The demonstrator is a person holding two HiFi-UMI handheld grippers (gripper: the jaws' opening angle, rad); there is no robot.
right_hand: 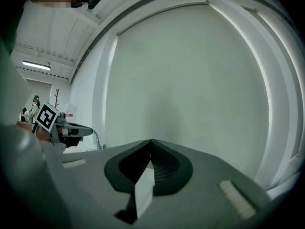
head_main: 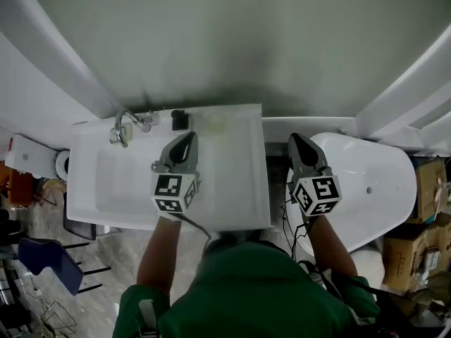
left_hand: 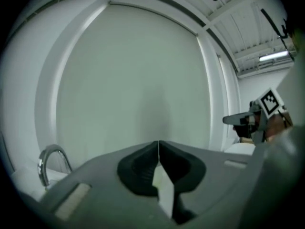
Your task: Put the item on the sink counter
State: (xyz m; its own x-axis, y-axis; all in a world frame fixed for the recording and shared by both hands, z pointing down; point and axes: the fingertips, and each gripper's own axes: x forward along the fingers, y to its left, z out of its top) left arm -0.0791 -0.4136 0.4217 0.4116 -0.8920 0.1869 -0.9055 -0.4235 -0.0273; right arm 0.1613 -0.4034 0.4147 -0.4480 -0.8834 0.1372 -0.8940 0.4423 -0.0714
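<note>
A white sink (head_main: pixel 239 189) fills the middle of the head view, with a chrome faucet (head_main: pixel 127 124) at its back left. On the back ledge lie a small black item (head_main: pixel 180 120) and a pale round item (head_main: pixel 215 122). My left gripper (head_main: pixel 189 136) hovers over the basin just in front of the black item. Its jaws are shut with nothing between them (left_hand: pixel 158 144). My right gripper (head_main: pixel 296 139) is held to the right of the sink, also shut and empty (right_hand: pixel 151 142). Both gripper views face the plain pale wall.
A white oval fixture (head_main: pixel 380 189) stands right of the sink, under my right gripper. Cardboard boxes (head_main: pixel 423 210) sit at the far right. A dark blue chair (head_main: pixel 46 259) and a white box (head_main: pixel 28 157) are at the left. The faucet (left_hand: pixel 47 163) shows low left in the left gripper view.
</note>
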